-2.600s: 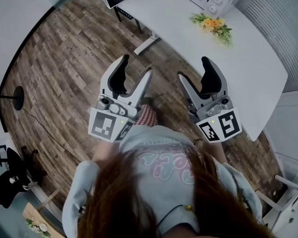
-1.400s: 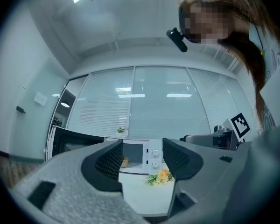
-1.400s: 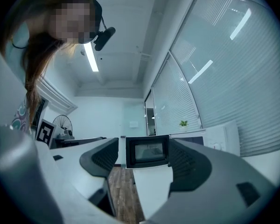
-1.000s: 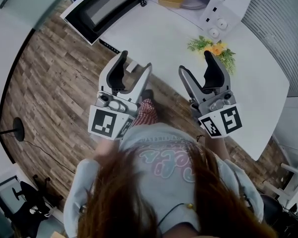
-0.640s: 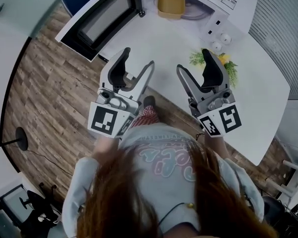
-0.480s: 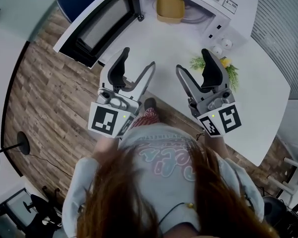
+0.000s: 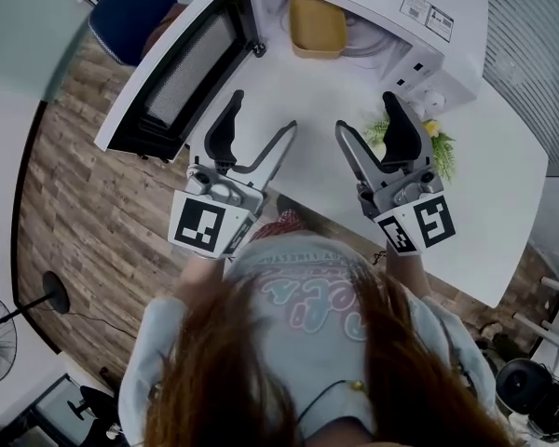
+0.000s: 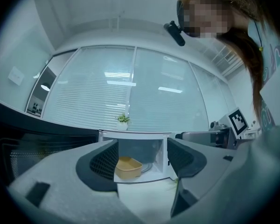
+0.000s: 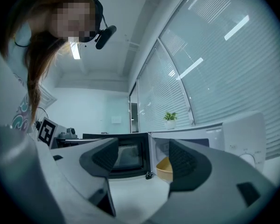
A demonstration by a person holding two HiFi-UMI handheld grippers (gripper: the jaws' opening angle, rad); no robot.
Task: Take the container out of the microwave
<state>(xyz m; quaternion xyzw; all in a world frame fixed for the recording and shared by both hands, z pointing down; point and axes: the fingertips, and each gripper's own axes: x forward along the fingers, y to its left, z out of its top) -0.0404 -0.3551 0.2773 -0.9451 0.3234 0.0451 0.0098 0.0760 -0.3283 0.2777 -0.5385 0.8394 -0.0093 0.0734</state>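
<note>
A shallow yellow container [image 7: 317,24] sits inside the white microwave [image 7: 429,26], whose door [image 7: 177,63] hangs open to the left. Both grippers hover over the white table [image 7: 489,203], in front of the oven and short of its opening. My left gripper [image 7: 261,115] is open; its jaws have just been opening wider and nothing is between them. My right gripper [image 7: 365,115] is open and empty too. In the left gripper view the container [image 8: 127,167] shows between the jaws, well ahead. The right gripper view has the container [image 9: 164,169] partly hidden behind the right jaw.
A bunch of artificial flowers [image 7: 430,142] lies on the table just right of my right gripper, beside the microwave's knobs. A small potted plant [image 8: 123,120] stands on top of the oven. A blue chair [image 7: 130,7] is behind the open door; wooden floor lies at the left.
Both grippers have come closer to the microwave, so the oven and the container now show fully at the top. The left jaws stand wider apart than before.
</note>
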